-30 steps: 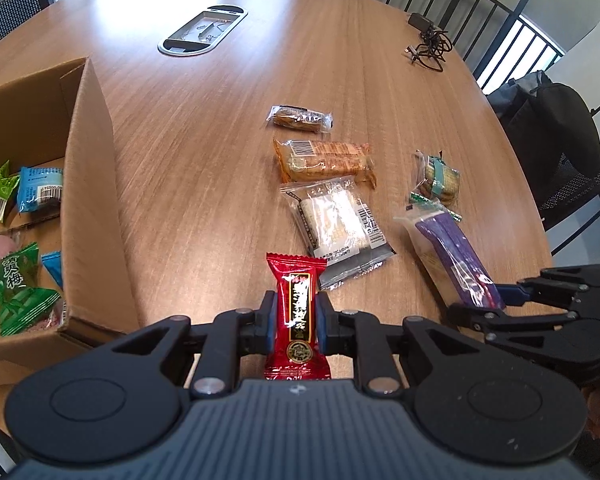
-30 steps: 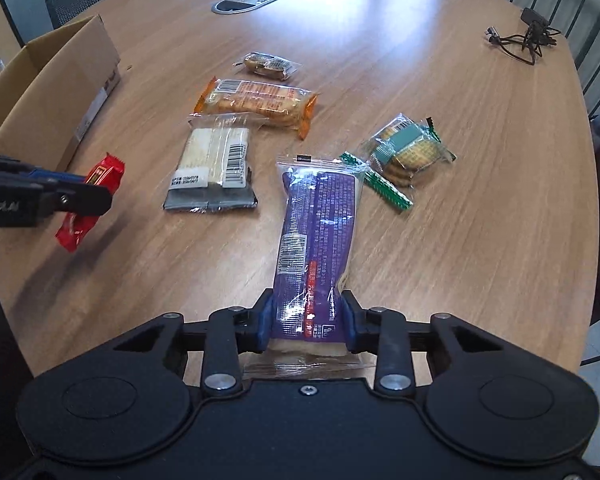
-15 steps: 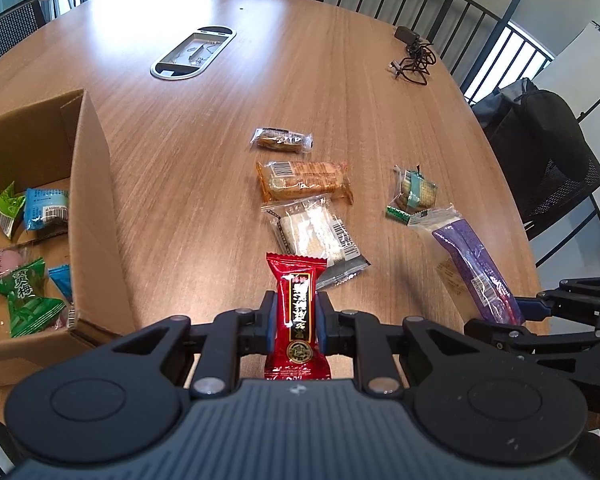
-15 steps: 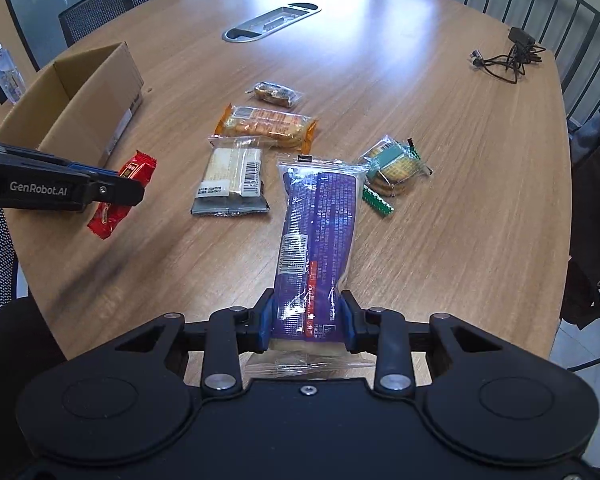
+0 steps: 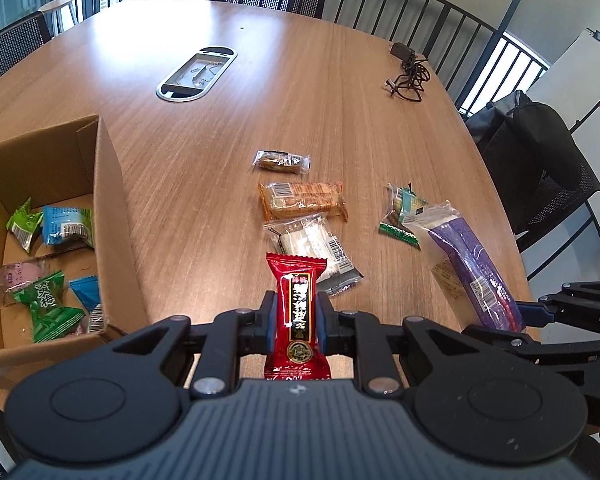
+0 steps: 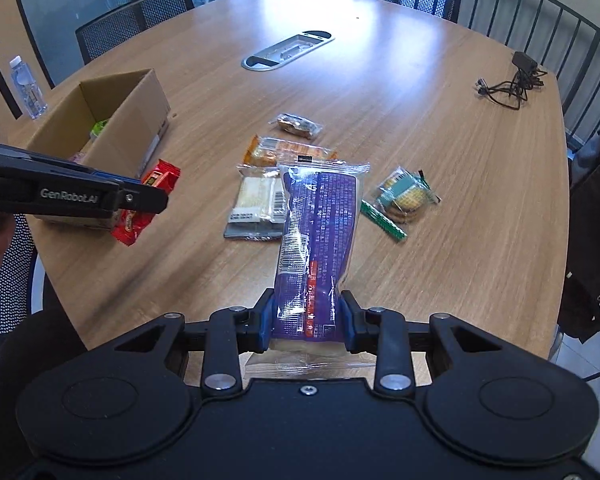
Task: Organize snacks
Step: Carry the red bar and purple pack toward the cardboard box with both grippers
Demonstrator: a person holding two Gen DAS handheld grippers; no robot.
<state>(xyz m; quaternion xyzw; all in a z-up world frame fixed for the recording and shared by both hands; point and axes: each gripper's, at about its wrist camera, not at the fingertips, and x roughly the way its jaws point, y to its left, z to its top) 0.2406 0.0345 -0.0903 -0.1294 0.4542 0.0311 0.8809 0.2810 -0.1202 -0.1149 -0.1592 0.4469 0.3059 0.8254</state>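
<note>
My left gripper is shut on a red snack packet, held above the table's near edge. That packet also shows in the right wrist view beside the left gripper. My right gripper is shut on a long purple packet, lifted off the table; the purple packet appears at the right in the left wrist view. An open cardboard box at the left holds several small wrapped snacks. The box stands left of the loose snacks.
Loose on the wooden table lie a small brown snack, an orange cracker pack, a white wafer pack and a green cookie pack. A cable bundle and an oval cable hatch sit farther back. Chairs ring the table.
Both grippers have risen with their packets; the purple packet has left the table and now hangs in the air. The table's items look smaller and farther away.
</note>
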